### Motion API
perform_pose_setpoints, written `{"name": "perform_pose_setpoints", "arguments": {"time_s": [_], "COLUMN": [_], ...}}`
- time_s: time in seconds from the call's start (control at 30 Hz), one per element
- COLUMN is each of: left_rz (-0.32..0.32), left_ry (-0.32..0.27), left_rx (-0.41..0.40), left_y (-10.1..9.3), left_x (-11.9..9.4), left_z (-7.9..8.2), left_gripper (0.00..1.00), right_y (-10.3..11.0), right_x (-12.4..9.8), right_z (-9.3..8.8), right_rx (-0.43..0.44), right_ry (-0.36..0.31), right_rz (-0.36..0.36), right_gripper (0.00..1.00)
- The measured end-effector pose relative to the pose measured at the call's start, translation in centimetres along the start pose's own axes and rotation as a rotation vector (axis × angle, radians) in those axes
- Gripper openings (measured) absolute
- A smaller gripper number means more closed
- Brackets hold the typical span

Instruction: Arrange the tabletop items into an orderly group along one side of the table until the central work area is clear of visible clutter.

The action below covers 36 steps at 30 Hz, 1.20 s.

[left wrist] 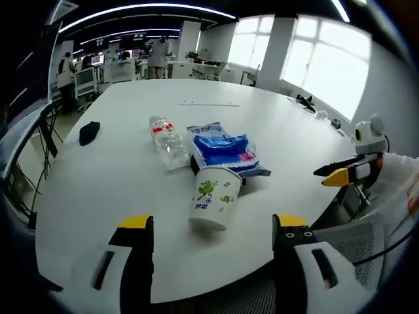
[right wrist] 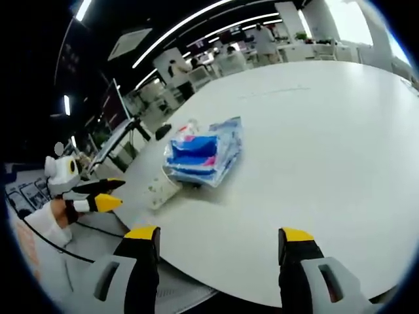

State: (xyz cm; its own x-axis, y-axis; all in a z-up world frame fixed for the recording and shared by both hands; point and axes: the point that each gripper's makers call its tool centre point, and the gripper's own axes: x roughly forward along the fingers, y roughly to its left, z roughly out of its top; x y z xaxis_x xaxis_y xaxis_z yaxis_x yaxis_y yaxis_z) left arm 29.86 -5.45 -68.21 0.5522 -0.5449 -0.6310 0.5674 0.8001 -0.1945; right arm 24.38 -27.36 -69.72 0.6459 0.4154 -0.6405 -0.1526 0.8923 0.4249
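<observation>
With my left gripper (left wrist: 209, 229) and right gripper (right wrist: 219, 239) both spread apart and holding nothing, I judge gathering hasn't started: next comes the paper cup (left wrist: 213, 197) nearest me, then the blue packet (left wrist: 224, 149), water bottle (left wrist: 167, 141), and black object (left wrist: 89, 132) beyond.

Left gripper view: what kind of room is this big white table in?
Probably an open-plan office: rows of desks with monitors behind the white table, long ceiling strip lights, and large windows.
</observation>
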Motion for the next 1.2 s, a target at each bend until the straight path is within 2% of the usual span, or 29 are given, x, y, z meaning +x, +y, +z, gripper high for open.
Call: {"name": "perform_pose_setpoints", "arguments": {"time_s": [0.5,0.87,1.2], "left_rz": [0.008,-0.001,0.007], "left_ry": [-0.011,-0.008,-0.029], "left_rx": [-0.011,-0.009,-0.061], "left_y": [0.3,0.4,1.5], "left_x": [-0.3,0.1,0.4], "left_z": [0.2,0.6,1.6], "left_gripper": [0.75,0.75,0.76], "right_y": [0.4,0.0,-0.3], "right_x": [0.4,0.4,0.5], "right_z": [0.1,-0.3,-0.3], "right_rx": [-0.019,0.005,0.008], "right_ry": [0.014,0.015,0.015], "right_rz": [0.002,-0.004,-0.004], "right_gripper": [0.74,0.73,0.72]}}
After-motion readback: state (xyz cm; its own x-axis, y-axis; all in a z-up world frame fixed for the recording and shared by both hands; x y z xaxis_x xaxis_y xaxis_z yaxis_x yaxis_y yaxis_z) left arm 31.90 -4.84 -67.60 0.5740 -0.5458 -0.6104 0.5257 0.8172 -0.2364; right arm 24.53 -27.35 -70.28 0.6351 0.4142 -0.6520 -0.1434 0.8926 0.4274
